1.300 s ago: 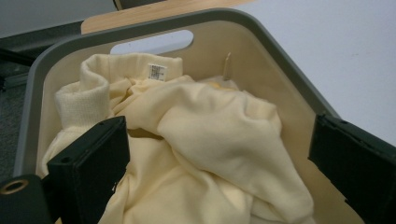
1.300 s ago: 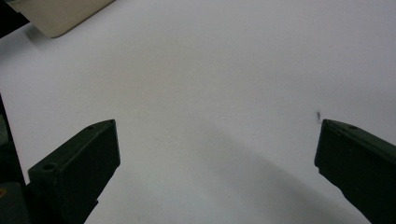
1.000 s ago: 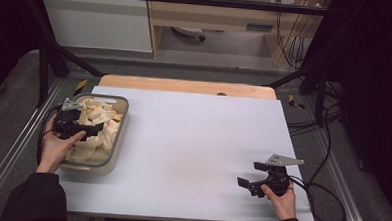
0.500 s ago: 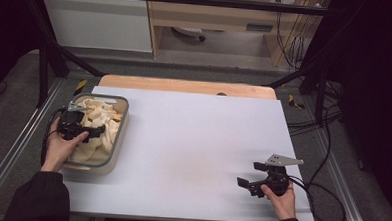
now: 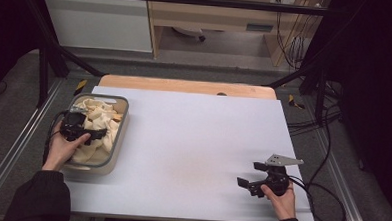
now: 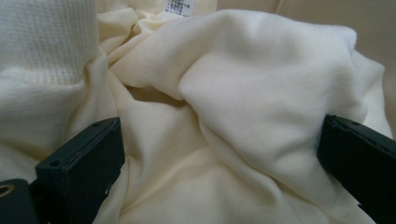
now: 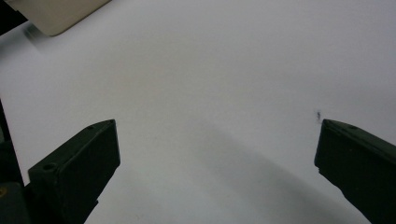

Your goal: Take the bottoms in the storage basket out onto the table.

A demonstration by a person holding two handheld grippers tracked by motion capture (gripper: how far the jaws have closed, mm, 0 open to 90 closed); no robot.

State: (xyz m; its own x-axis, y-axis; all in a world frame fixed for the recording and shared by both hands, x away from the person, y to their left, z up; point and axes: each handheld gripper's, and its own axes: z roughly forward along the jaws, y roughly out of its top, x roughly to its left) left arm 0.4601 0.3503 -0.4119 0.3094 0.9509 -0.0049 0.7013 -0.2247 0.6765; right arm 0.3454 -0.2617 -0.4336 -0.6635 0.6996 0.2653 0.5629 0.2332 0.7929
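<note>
Left gripper (image 5: 99, 133) (jaws just opening) spread wide; right gripper (image 5: 248, 175) agape

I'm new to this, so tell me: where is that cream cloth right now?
In the high view the cream cloth lies bunched in the grey bin at the table's left side, under the left gripper.

A small white label (image 6: 184, 6) sits at twelve o'clock in the left gripper view, sewn onto the cream cloth (image 6: 243, 93) and cut by the frame's top edge. It carries rows of tiny dark print, too small and too cropped to read. In the high view, a pale tag (image 5: 260, 27) is fixed to the wooden cabinet front (image 5: 213, 16) beyond the worktop (image 5: 192, 140), at twelve o'clock; its marks are blurred and cannot be read. No other text, brand, number or sign is legible anywhere.
</note>
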